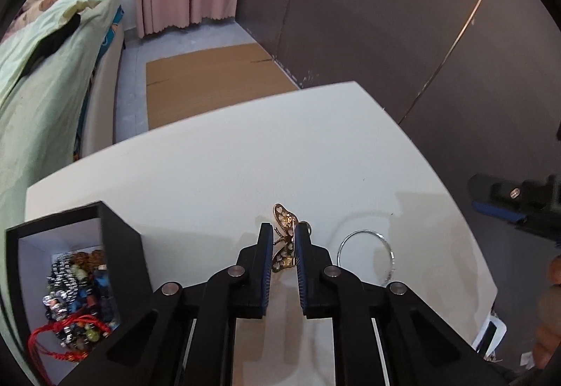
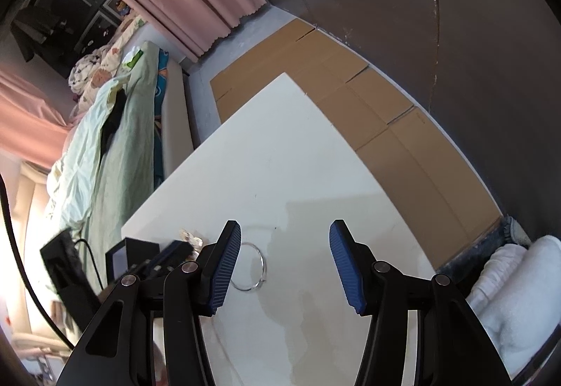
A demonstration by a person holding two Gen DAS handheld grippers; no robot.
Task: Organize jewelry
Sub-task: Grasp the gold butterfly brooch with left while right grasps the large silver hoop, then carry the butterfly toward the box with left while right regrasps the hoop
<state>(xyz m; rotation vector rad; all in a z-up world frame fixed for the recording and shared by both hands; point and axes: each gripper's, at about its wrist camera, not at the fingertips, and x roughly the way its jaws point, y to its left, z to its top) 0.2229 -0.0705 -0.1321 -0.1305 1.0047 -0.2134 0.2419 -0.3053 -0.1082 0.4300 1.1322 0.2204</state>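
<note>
My left gripper [image 1: 284,231] is shut on a gold butterfly brooch [image 1: 284,238] and holds it just above the white table [image 1: 245,154]. A black jewelry box [image 1: 70,277], open at the top, stands at the left and holds several bead bracelets and a red cord. A silver bangle [image 1: 366,256] lies flat on the table right of the gripper. In the right wrist view my right gripper [image 2: 285,235] is open and empty above the table, with the bangle [image 2: 252,266] by its left finger. The left gripper [image 2: 171,254], brooch [image 2: 191,238] and box [image 2: 131,258] show there at lower left.
A bed with green bedding [image 1: 42,77] runs along the left. Flattened cardboard [image 1: 210,84] lies on the floor beyond the table's far edge. A dark wall [image 1: 385,17] stands at the right. White fabric [image 2: 515,291] sits at the lower right of the right wrist view.
</note>
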